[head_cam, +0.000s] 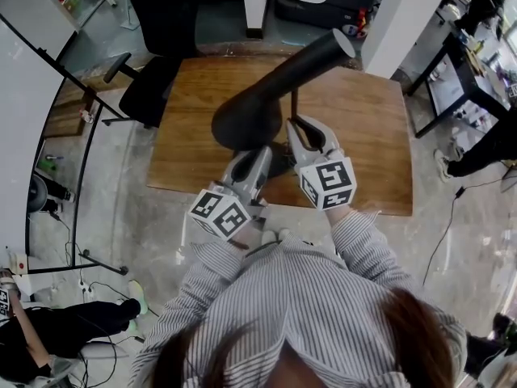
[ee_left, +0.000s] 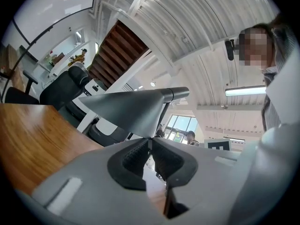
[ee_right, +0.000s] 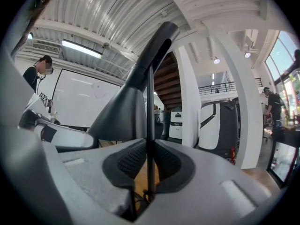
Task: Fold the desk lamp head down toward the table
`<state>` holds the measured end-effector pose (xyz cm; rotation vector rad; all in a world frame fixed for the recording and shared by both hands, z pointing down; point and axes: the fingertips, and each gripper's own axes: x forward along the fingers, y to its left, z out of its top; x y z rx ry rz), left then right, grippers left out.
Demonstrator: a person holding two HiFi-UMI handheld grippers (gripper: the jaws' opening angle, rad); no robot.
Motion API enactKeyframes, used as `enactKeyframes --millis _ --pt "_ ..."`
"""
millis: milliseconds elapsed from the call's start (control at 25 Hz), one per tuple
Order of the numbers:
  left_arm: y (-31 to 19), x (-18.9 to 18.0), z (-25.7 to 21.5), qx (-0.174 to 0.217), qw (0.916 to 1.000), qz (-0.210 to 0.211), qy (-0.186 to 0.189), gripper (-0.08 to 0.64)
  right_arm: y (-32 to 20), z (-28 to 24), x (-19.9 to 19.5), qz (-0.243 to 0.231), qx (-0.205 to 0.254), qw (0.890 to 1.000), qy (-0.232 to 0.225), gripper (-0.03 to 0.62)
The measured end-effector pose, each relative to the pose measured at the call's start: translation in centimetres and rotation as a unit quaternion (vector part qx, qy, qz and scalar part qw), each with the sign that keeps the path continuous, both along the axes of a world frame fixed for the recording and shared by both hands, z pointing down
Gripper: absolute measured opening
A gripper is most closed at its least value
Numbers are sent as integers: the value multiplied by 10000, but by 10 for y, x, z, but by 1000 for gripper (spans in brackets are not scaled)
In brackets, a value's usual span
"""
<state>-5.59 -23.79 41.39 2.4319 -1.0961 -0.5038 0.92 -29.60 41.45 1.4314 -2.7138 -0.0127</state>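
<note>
A black desk lamp stands on the wooden table, its cone-shaped head tilted with the wide mouth toward me. My left gripper reaches up under that mouth. In the left gripper view its jaws are shut on the lower rim of the lamp head. My right gripper sits just right of it, shut on the lamp's thin upright stem. The right gripper view shows the stem pinched between the pads, with the head rising above. The shade hides the lamp's base.
A black office chair stands at the table's far left corner. A white pillar rises behind the table, and a dark desk stands to the right with a person's legs beside it. Another person is at lower left.
</note>
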Motion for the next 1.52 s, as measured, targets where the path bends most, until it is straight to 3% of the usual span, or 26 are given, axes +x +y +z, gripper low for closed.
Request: enactKeyframes --millis 320,560,720,1000,1200,1520 --pt "3 6 6 -174 9992 -127 -334 26 16 -11 9 -175 138 9995 208 44" --pt "9 17 17 -214 9938 -287 -1050 19 49 3 6 -303 -180 9993 135 41" --pt "17 29 21 -140 9895 -315 -1405 11 66 13 5 -397 -311 9986 151 0" --pt "25 32 22 -107 9849 -384 -1683 5 82 20 11 -350 -539 9978 137 0" --pt "32 40 26 -89 9817 -193 -1893 5 92 26 13 -337 -659 9971 164 0" --pt "35 40 26 -95 9802 -166 -1969 5 94 24 12 -350 -650 9971 161 0"
